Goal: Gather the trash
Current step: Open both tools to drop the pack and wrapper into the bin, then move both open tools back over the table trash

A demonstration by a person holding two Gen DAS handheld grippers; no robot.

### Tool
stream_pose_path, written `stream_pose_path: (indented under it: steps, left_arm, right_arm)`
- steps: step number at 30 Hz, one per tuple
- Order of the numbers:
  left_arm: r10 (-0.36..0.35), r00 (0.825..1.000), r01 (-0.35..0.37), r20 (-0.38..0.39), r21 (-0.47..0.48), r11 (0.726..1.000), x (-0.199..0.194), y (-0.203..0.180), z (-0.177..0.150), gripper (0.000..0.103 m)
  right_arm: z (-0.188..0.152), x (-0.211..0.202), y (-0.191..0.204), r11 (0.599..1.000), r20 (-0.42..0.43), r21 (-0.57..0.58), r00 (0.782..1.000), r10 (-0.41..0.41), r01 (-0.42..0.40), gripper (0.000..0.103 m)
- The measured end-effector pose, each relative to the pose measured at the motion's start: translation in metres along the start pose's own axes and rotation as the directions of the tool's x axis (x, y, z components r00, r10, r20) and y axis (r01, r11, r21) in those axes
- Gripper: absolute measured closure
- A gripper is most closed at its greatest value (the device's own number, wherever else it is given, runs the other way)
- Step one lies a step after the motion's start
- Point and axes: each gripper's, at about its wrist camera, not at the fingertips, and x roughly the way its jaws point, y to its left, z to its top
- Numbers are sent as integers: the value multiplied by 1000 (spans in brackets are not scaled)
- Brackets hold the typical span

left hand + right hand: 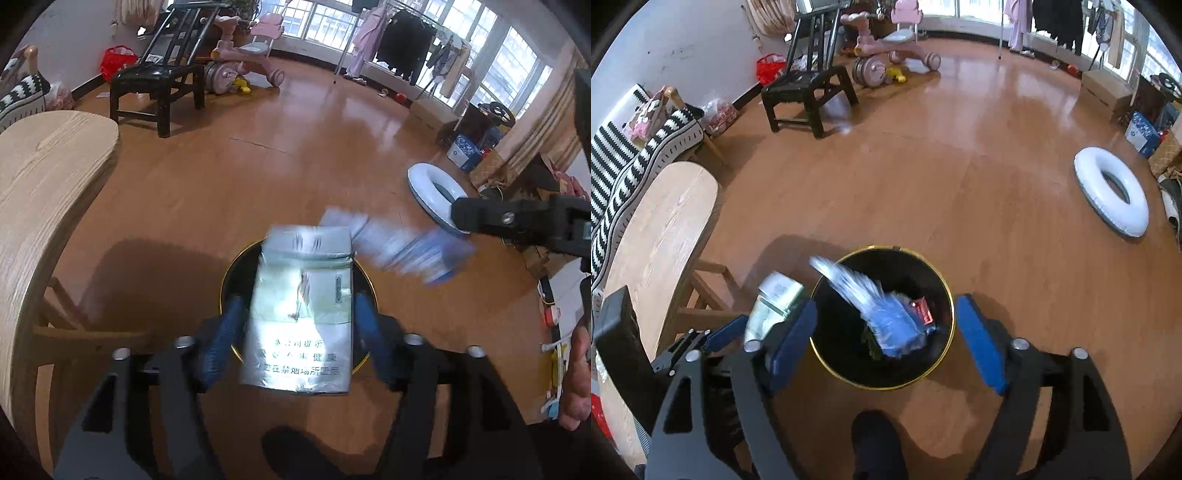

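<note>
Above the round black gold-rimmed bin [945, 295], both grippers gape wide: a silvery cigarette pack [301, 314] sits loose between the left gripper's [299, 314] pads, a blurred blue-white wrapper [882, 314] below the right gripper [886, 332].

Daylight pours in from the windows [424, 29] at the upper right, leaving pale glare on the floor [332, 140]. The packet [301, 314] and wrapper [882, 314] are motion-blurred. Fisheye bending curves the edges, corners black.

Bin [947, 325] on floor [923, 166] — table [661, 236] left, ring [1110, 192] right
</note>
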Motion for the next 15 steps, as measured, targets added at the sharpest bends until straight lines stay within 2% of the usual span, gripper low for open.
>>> stream_pose_path:
  steps: [2, 6, 9, 15]
  left_arm:
    - [-5, 1000, 5, -8, -3, 1000, 2, 1, 0, 32]
    - [0, 1000, 0, -1, -7, 1000, -1, 1, -1, 18]
    - [10, 1000, -10, 13, -9, 1000, -9, 3, -1, 15]
    - [93, 994, -91, 66, -30, 995, -59, 31, -12, 10]
  right_arm:
    - [-1, 0, 1, 1000, 0, -2, 1000, 1, -1, 27]
    - [-1, 0, 3, 1000, -2, -8, 1000, 6, -6, 27]
    - [-2, 0, 6, 1000, 12, -21, 1000, 17, -17, 23]
    - [-4, -8, 40, 992, 42, -115, 998, 54, -49, 17]
